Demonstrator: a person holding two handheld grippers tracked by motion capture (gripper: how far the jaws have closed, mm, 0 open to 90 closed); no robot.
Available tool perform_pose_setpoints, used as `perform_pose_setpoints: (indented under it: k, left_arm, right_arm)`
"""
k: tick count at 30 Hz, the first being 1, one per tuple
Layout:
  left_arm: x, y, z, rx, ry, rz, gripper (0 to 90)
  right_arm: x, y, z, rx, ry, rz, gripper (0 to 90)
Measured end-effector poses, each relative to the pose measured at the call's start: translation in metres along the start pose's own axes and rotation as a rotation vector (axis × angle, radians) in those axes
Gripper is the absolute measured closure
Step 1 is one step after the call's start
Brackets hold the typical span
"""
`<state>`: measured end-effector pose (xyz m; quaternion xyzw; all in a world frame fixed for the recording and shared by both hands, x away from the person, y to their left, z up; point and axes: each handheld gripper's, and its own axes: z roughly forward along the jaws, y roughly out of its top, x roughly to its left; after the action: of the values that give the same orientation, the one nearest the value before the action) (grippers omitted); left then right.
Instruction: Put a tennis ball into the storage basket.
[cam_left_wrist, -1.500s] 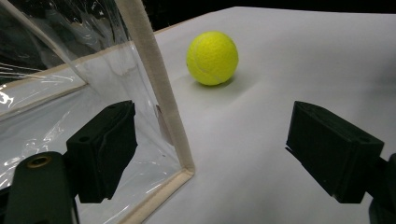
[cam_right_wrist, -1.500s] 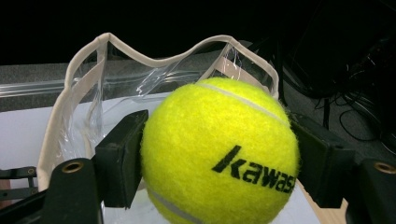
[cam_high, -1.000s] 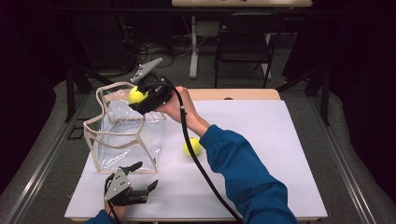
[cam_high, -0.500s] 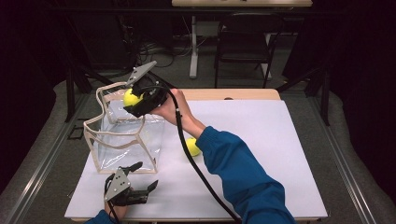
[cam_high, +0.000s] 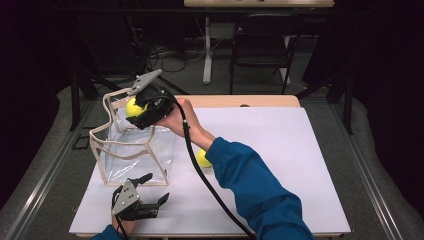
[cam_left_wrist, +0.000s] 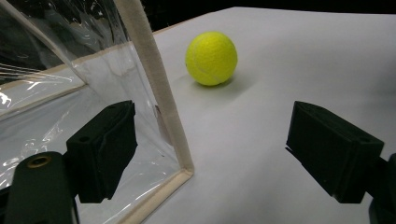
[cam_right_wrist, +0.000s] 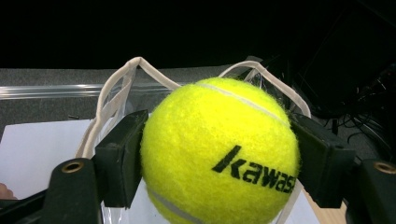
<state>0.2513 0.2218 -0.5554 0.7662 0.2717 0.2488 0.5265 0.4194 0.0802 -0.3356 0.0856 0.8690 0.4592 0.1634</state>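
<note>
Held ball: I have a yellow tennis ball pinched between the pads of the right gripper, which hovers over the open top of the clear bag at the table's left.
Handling: I judge the ball light, felt-covered and springy; the nap gives good friction, so a grip across its widest part is where to hold it.
Bag: Thin clear film with cloth-taped edges; I expect it to be floppy and to buckle if nudged.
Left gripper: Jaws spread wide and holding nothing, at the near corner of the bag.
Second ball: Rests on the white table just beside the bag, partly covered by my sleeve in the high view.
Hard to read: The bag's inside is lost in glare; I cannot tell whether anything lies in it.
</note>
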Motion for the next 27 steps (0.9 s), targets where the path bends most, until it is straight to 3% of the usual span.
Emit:
perform_pose_setpoints:
  k: [27]
  left_arm:
    - [0.000,0.000,0.000,-0.001,-0.003,0.001,15.8]
  right_arm:
    - [0.009,-0.003,0.025,0.083,0.048,0.015,25.8]
